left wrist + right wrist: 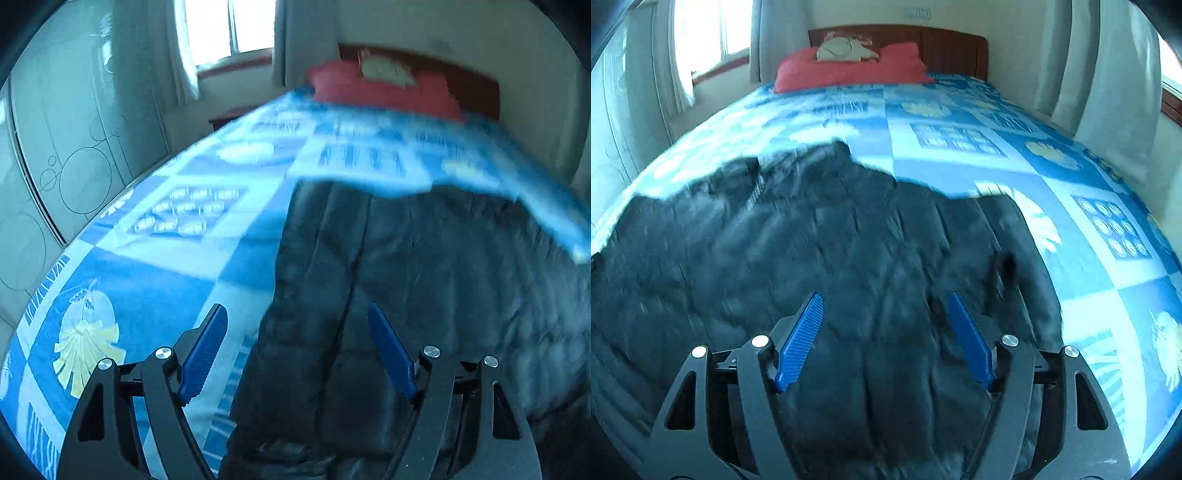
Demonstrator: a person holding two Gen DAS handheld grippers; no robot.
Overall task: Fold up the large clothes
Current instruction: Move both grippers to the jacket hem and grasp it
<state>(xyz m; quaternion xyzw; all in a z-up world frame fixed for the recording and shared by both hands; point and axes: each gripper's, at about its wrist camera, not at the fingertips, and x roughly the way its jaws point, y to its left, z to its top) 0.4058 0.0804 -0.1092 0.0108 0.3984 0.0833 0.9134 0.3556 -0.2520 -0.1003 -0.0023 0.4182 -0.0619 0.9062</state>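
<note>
Two grippers are hanging over a dark padded jacket (849,258) that is lying spread on a bed (1052,177) with a blue patterned cover. The left gripper (297,321) is standing with its jaws wide apart and nothing between the blue pads; it is looking down at the jacket's left edge, where dark cloth is meeting the bed cover. The right gripper (886,310) is likewise standing open and empty, aimed at the middle and right part of the jacket, with a sleeve (1015,251) running along the right side.

The jacket is lying flat, probably so that its edges and sleeves are easy to reach for folding. Each gripper is taking its own side of the garment, which suits a wide piece that one gripper could not lift evenly. Both views are blurred, so whether the far end is a collar or a hood is hard to say; something pale and toothed there may be a zip.

A red pillow (849,68) is sitting at the headboard, well apart from the jacket, leaving the near half of the bed free as a working surface.
</note>
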